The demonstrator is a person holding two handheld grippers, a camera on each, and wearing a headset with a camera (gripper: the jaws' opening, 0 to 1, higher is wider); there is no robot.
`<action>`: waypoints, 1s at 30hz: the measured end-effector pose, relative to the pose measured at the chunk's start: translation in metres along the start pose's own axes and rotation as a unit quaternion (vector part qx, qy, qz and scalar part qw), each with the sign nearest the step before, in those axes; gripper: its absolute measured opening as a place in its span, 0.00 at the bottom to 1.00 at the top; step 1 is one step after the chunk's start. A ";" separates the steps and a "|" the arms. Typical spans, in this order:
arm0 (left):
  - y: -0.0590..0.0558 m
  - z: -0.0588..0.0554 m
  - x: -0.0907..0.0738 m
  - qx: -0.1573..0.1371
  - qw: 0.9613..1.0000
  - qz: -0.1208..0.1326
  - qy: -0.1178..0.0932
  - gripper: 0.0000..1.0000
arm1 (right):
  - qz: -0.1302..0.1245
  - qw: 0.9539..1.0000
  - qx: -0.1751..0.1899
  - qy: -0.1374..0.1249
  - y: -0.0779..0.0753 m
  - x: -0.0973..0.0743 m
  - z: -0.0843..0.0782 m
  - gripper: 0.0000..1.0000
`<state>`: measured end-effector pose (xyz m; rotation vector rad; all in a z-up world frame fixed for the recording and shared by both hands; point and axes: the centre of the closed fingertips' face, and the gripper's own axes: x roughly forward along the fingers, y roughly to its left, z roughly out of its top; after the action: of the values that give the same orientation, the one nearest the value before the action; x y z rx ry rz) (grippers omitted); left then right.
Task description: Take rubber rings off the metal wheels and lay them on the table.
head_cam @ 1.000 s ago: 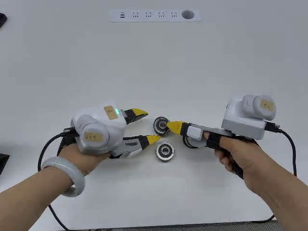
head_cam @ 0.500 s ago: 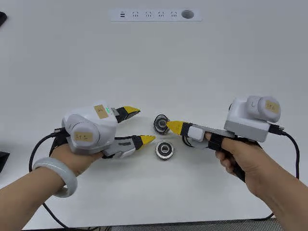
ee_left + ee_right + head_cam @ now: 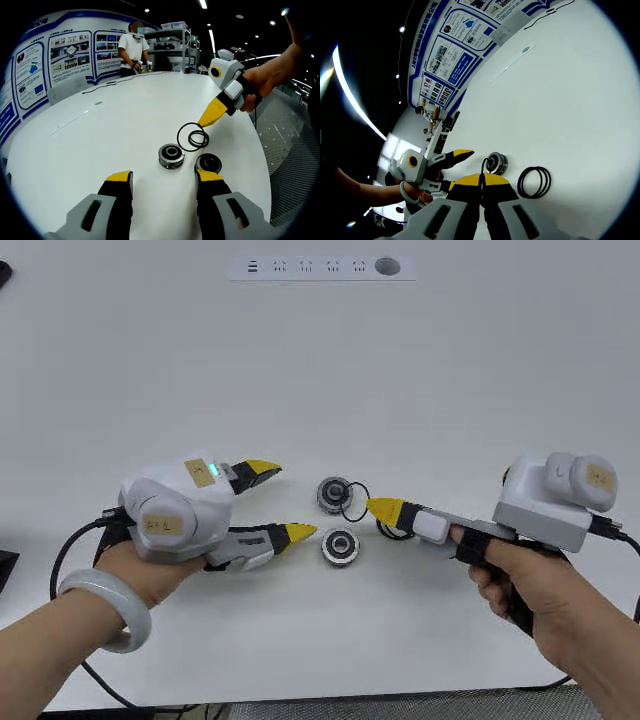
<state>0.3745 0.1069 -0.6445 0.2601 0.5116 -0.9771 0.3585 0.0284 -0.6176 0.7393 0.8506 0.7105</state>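
Two metal wheels lie mid-table, the far wheel (image 3: pixel 334 494) (image 3: pixel 171 155) (image 3: pixel 496 162) and the near wheel (image 3: pixel 341 546) (image 3: pixel 208 162). My right gripper (image 3: pixel 385 508) (image 3: pixel 481 181) is shut on a thin black rubber ring (image 3: pixel 355 518) (image 3: pixel 179 137), which hangs from its tip just right of the far wheel. Loose rubber rings (image 3: pixel 392 531) (image 3: pixel 535 181) lie on the table under the right gripper. My left gripper (image 3: pixel 282 500) (image 3: pixel 164 176) stands open, left of both wheels, with nothing between its fingers.
A white power strip (image 3: pixel 320 267) lies along the far edge of the white table (image 3: pixel 420 390). A black cable (image 3: pixel 75 540) trails from the left gripper. A person (image 3: pixel 134 47) stands far beyond the table.
My right gripper has drawn back to the right from the far wheel, and the rubber ring has come off with it. The left gripper has shifted slightly left.
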 end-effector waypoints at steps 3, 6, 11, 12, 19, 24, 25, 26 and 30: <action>-0.001 -0.002 -0.002 -0.001 1.000 0.001 0.001 0.51 | -0.006 1.000 0.004 -0.004 -0.006 -0.005 0.000 0.02; -0.001 -0.003 -0.004 -0.003 1.000 0.002 0.002 0.51 | -0.011 1.000 0.008 -0.006 -0.010 -0.010 0.000 0.02; -0.002 -0.003 -0.007 -0.004 1.000 0.004 0.002 0.51 | -0.026 1.000 0.014 -0.007 -0.022 -0.014 -0.004 0.02; -0.002 -0.003 -0.007 -0.005 1.000 0.004 0.003 0.51 | -0.029 0.999 0.015 -0.008 -0.024 -0.015 -0.005 0.02; -0.002 -0.001 -0.008 -0.007 1.000 0.007 0.001 0.50 | -0.051 0.999 0.016 -0.007 -0.037 -0.019 -0.009 0.02; -0.002 0.001 -0.008 -0.007 1.000 0.007 -0.001 0.49 | -0.061 0.998 0.012 -0.009 -0.043 -0.022 -0.009 0.02; -0.002 0.000 -0.009 -0.007 1.000 0.007 0.000 0.49 | -0.063 0.998 0.012 -0.008 -0.044 -0.022 -0.010 0.02; -0.001 0.000 -0.009 -0.008 1.000 0.006 -0.001 0.49 | -0.065 0.998 0.009 -0.007 -0.045 -0.022 -0.010 0.02; -0.002 -0.002 -0.009 -0.009 1.000 0.004 0.000 0.49 | -0.069 0.998 -0.004 -0.004 -0.047 -0.023 -0.010 0.02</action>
<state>0.3680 0.1135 -0.6414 0.2468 0.5181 -0.9638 0.3506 -0.0122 -0.6510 0.6696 0.8829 0.5875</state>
